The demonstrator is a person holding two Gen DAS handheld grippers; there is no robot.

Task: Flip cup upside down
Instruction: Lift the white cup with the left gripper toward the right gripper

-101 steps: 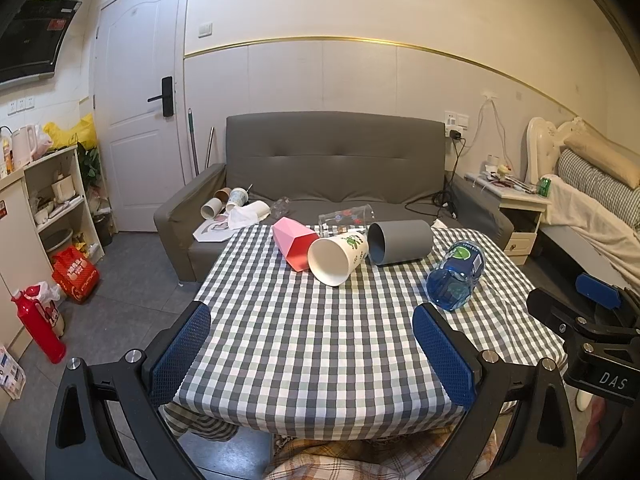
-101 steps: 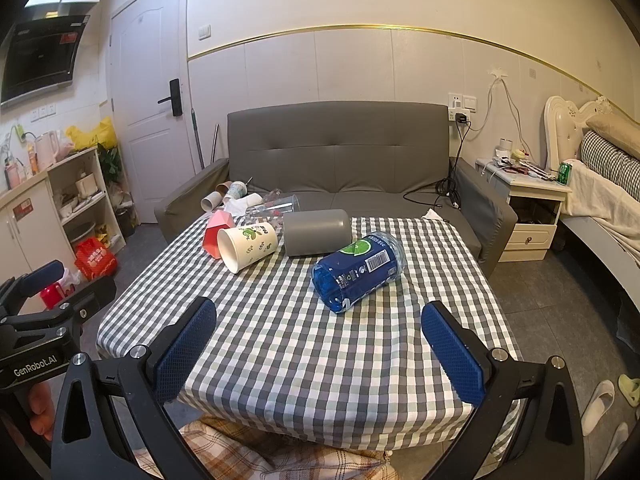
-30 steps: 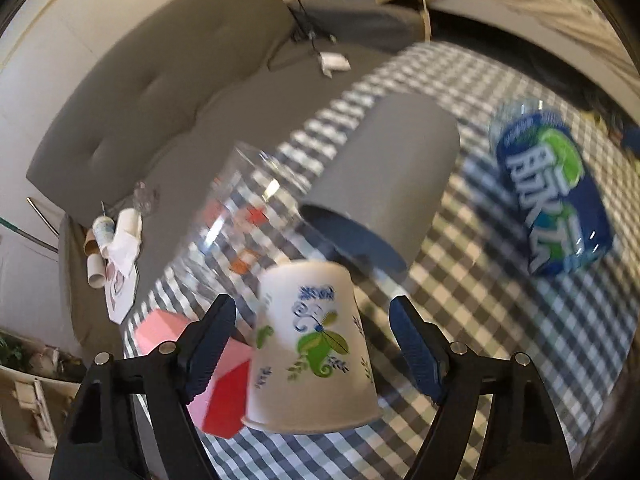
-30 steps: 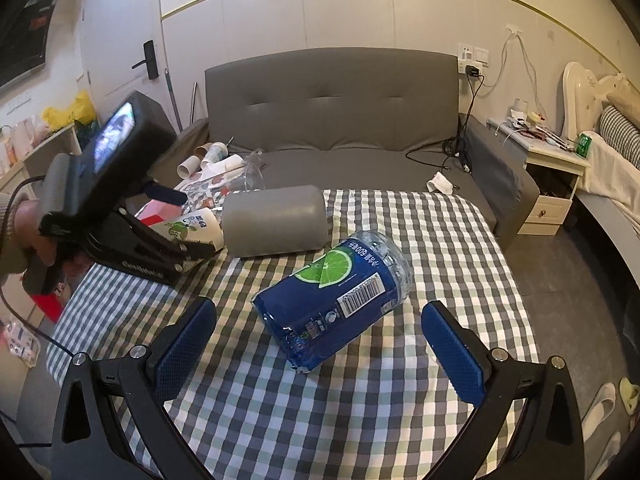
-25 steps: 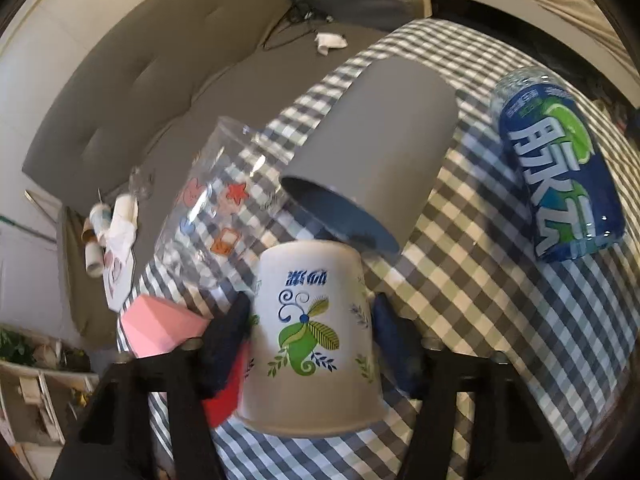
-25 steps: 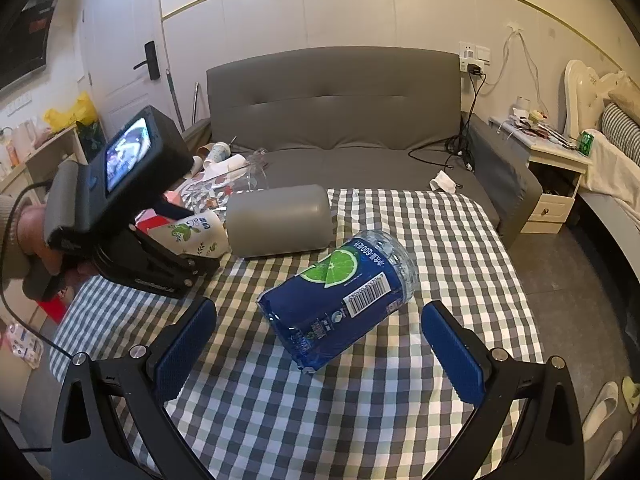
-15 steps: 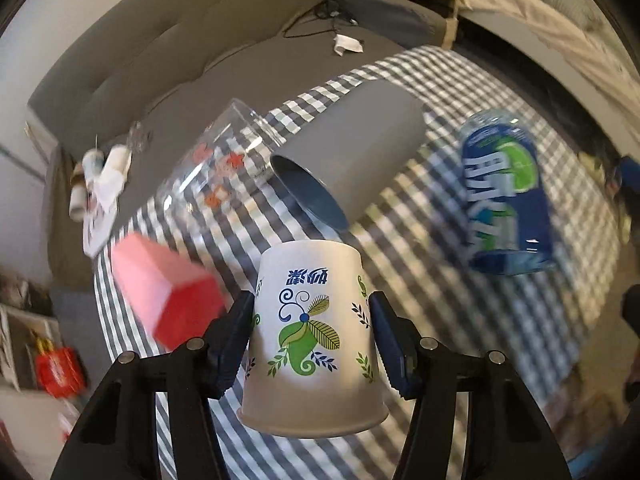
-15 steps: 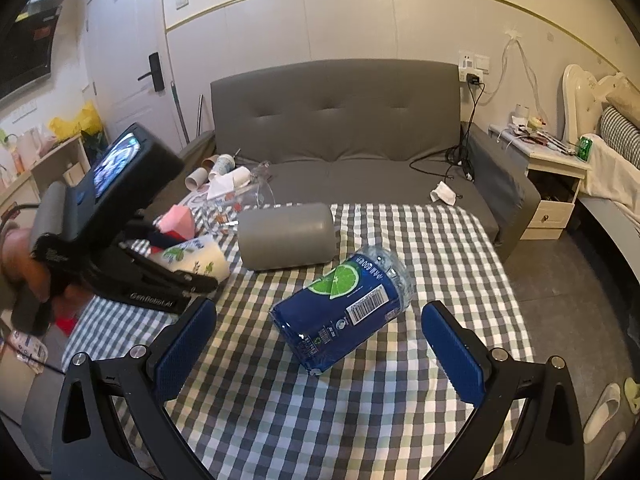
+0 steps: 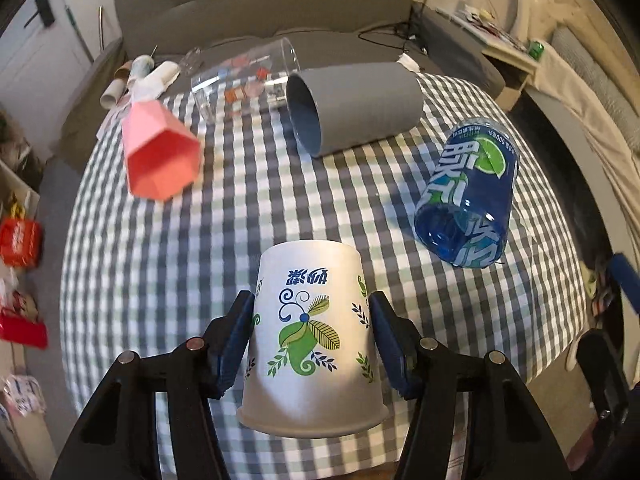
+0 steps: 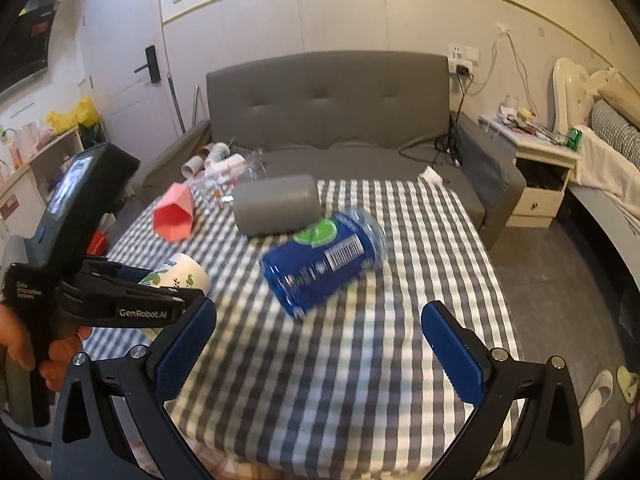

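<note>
A white paper cup [image 9: 310,332] with green leaf print is gripped by my left gripper [image 9: 312,320], which is shut on its sides. The cup's rim faces down and its base is up, above the checkered table [image 9: 200,248]. In the right wrist view the same cup [image 10: 180,274] shows in the left gripper [image 10: 168,300] at the table's left. My right gripper [image 10: 316,344] is open and empty over the table's near edge.
Lying on their sides on the table are a pink cup [image 9: 158,160], a clear glass [image 9: 244,76], a grey cup [image 9: 352,106] and a blue plastic cup [image 9: 470,196]. A grey sofa [image 10: 332,120] stands behind, a nightstand [image 10: 540,176] at right.
My left gripper closed on the paper cup, lifted it from among the others and brought it toward the near left of the table, rim down. The right gripper stayed open.
</note>
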